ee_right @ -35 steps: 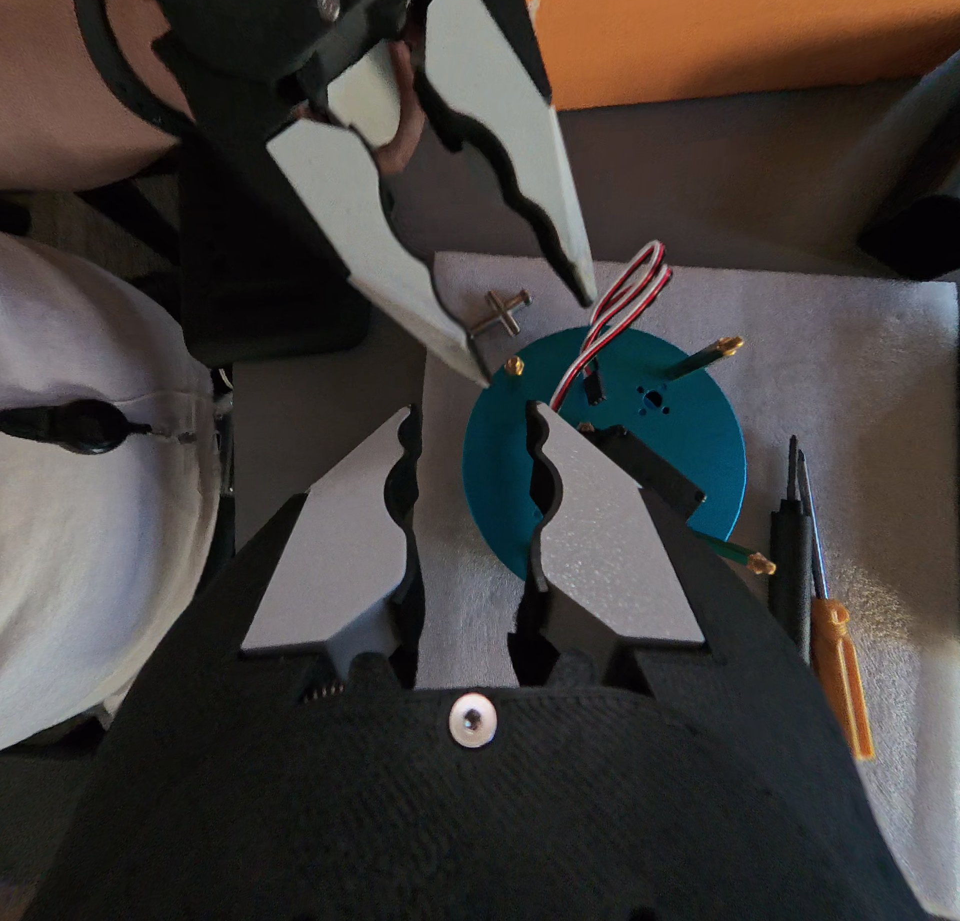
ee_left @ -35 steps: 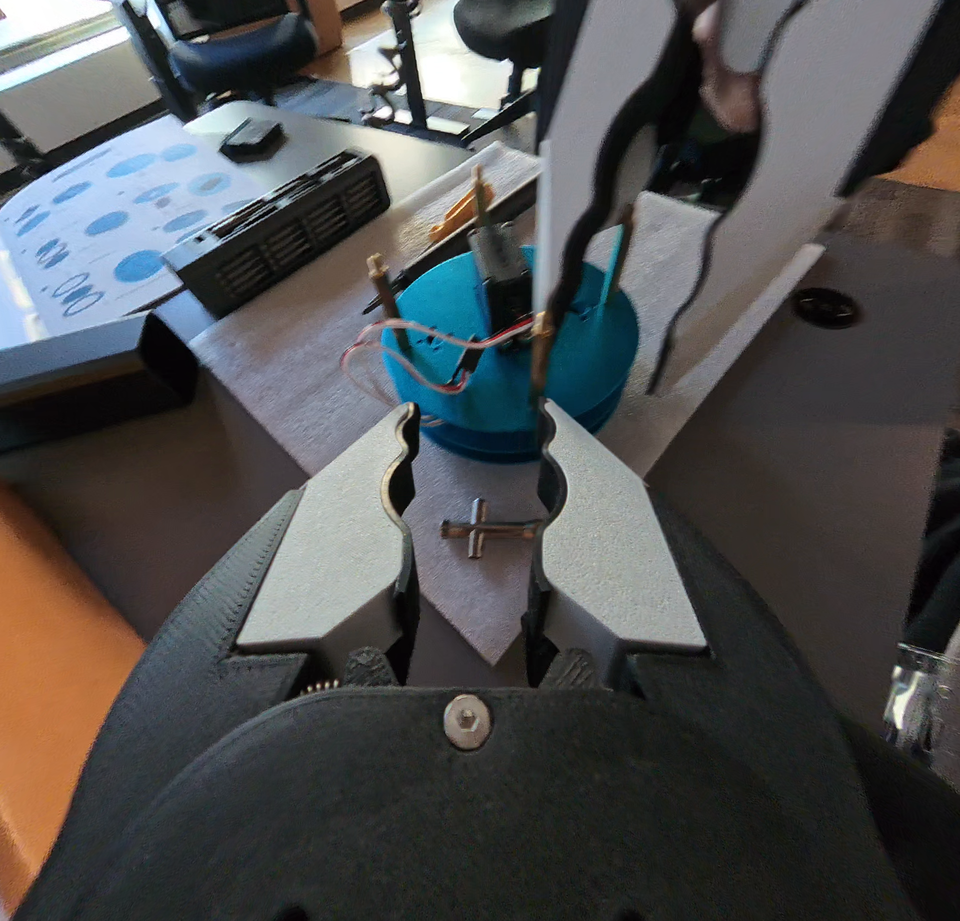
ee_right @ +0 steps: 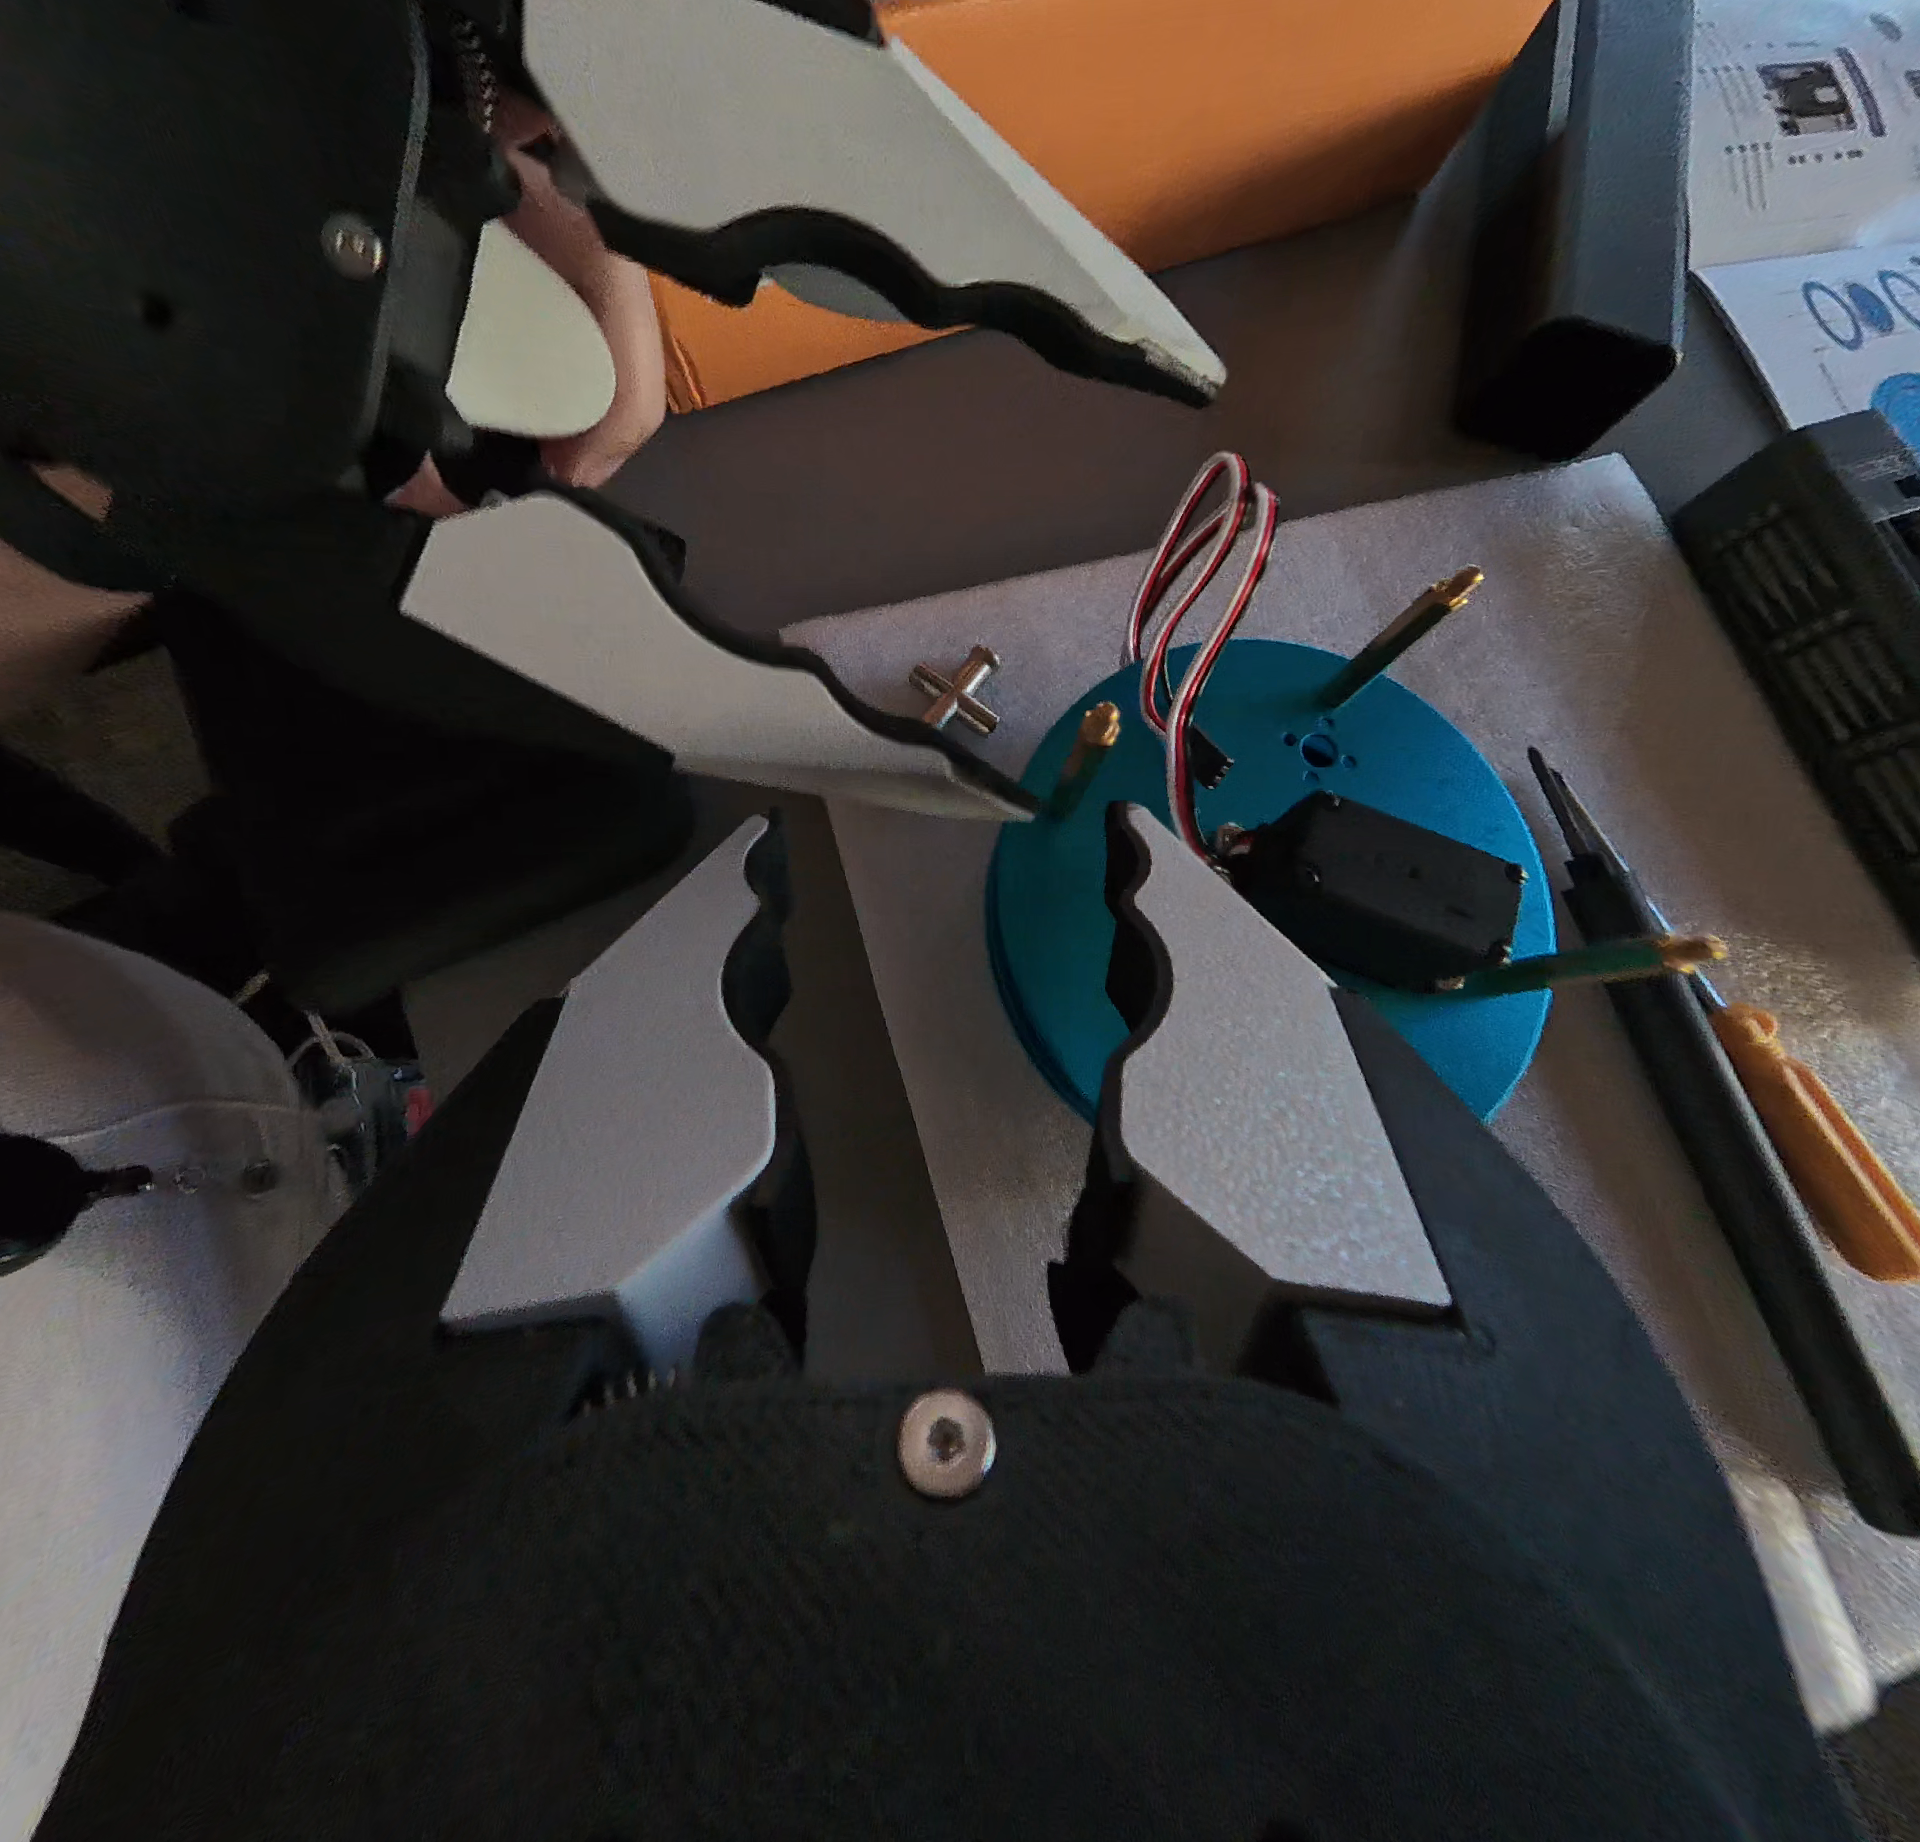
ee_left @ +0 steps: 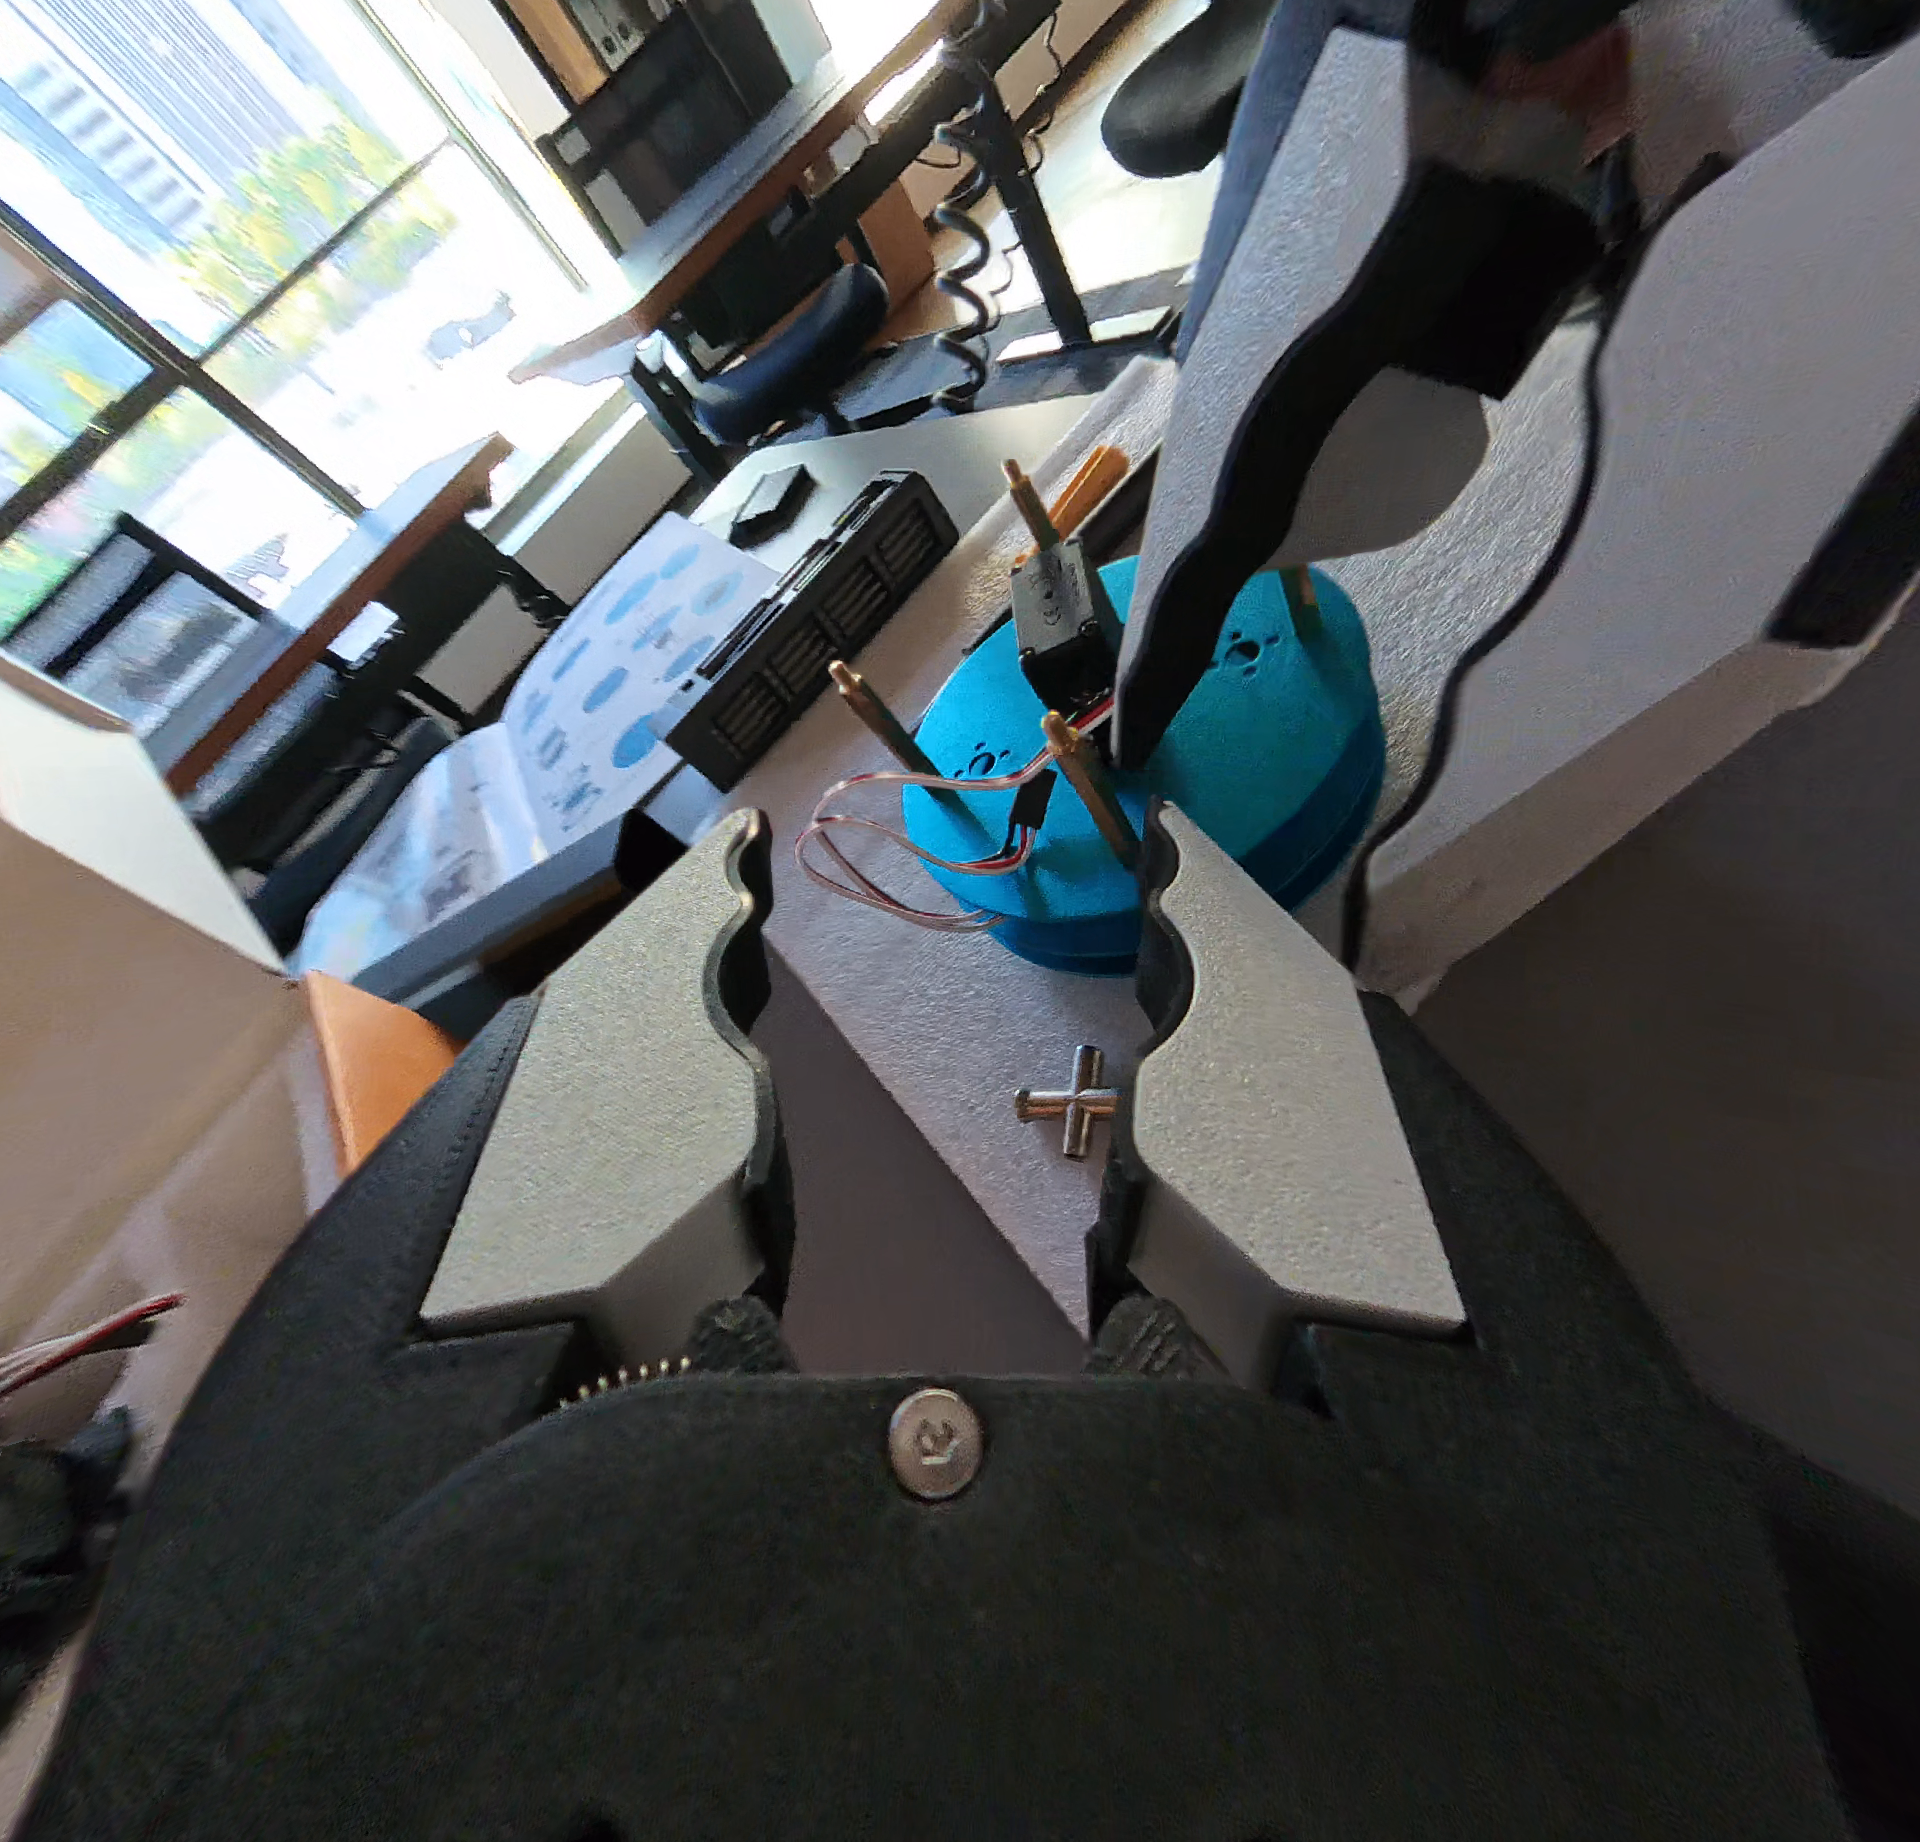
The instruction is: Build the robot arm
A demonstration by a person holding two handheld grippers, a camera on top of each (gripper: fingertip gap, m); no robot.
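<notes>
A blue round disc (ee_left: 1247, 784) (ee_right: 1455, 784) lies on a white foam mat (ee_right: 1662, 649). It carries a black servo (ee_left: 1055, 618) (ee_right: 1382, 888), red-white wires (ee_right: 1195, 587) and several brass-tipped standoffs (ee_right: 1086, 753). A small metal cross wrench (ee_left: 1070, 1112) (ee_right: 954, 689) lies on the mat beside the disc. My left gripper (ee_left: 956, 826) is open and empty, its right finger next to the nearest standoff (ee_left: 1091, 795). My right gripper (ee_right: 943, 821) is open and empty, one fingertip over the disc next to the servo.
A black and an orange screwdriver (ee_right: 1829, 1138) lie on the mat to the right of the disc. A black bit case (ee_right: 1808, 670) (ee_left: 821, 639), a dark grey box (ee_right: 1569, 213), an orange box (ee_right: 1195, 99) and printed sheets (ee_left: 623, 670) surround the mat. A person's white garment (ee_right: 156, 1273) is at left. Both grippers' tips are roughly 7 centimeters from the small metal cross wrench (ee_left: 1070, 1112). It is also in sight in the right wrist view (ee_right: 945, 686). My right gripper's tips are some 8 centimeters from the blue round disc (ee_right: 1455, 784).
Both grippers have opened a little wider and turned. The left gripper has tilted, and its right finger now stands beside the near standoff. The disc and the cross wrench have not moved.
</notes>
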